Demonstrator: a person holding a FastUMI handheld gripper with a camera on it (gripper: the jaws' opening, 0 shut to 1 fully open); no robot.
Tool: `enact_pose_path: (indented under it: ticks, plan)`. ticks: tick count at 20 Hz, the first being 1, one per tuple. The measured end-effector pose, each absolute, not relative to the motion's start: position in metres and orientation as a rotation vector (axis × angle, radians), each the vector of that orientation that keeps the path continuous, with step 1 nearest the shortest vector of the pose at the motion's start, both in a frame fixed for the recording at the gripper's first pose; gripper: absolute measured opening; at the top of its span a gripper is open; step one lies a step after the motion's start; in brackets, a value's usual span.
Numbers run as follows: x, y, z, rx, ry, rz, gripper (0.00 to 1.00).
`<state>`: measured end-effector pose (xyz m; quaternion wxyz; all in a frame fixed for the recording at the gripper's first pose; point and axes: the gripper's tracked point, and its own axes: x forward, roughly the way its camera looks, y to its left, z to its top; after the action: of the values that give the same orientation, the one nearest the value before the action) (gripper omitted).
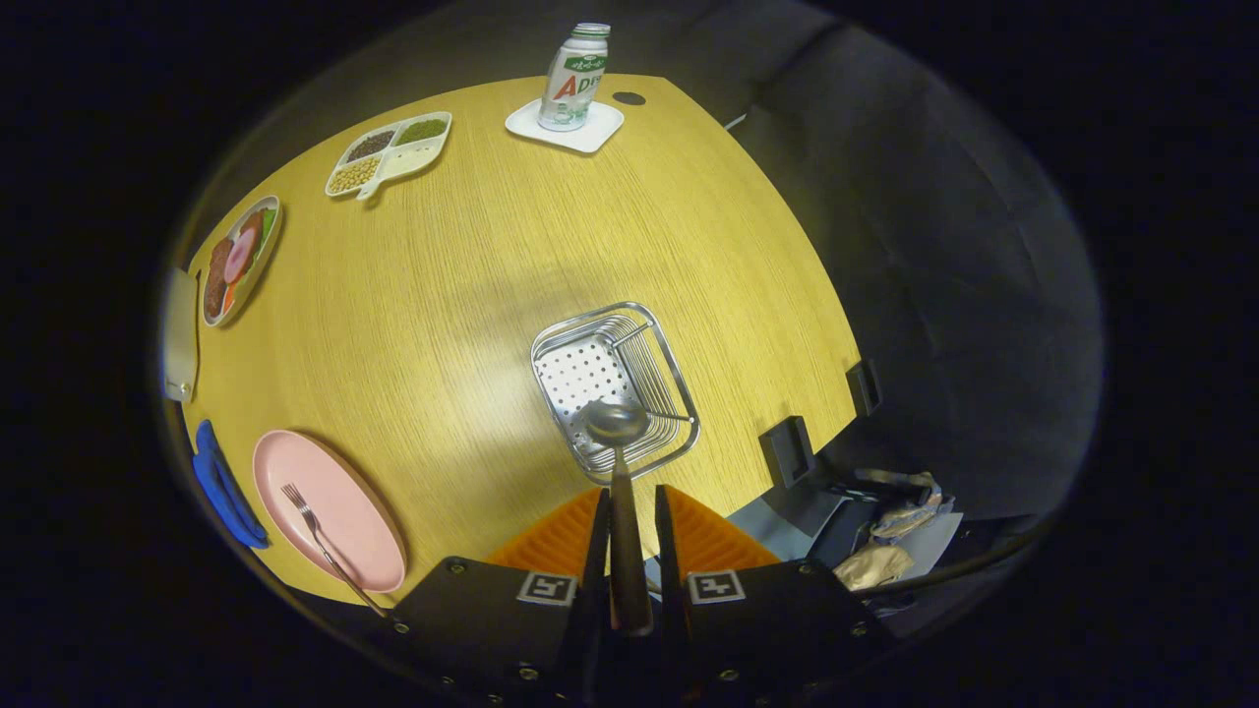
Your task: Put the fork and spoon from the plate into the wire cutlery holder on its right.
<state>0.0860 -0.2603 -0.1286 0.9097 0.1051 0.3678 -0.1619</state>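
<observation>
Now I have the tool [627,521] clamped on the dark handle of the metal spoon [616,425], both fingers pressing its sides, and the bowl of the spoon hangs over the near end of the silver wire cutlery holder [679,379] on the yellow wooden bench [452,295]. I judge this to be the spoon's drop: the next move calls for lowering it until the bowl sits inside the wires, then parting the fingers. The holder itself looks empty, its perforated floor bare. The thin metal fork [320,541] lies on the oval pink plate [344,501], well to the left of the holder, so that fetch remains. Farther off, a white divided tray [438,147] holds beans and grains in separate compartments.
</observation>
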Motion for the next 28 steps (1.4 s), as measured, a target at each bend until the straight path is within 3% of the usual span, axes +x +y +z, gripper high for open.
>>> enact_pose_path:
  ticks: [4, 18, 28]
  plan:
    - [0.088, -0.256, -0.118, 0.180, 0.718, -0.327, 0.35]
    - [0.086, -0.224, -0.097, 0.072, 0.674, -0.309, 0.35]
    - [0.089, -0.152, -0.091, -0.050, 0.665, -0.224, 0.35]
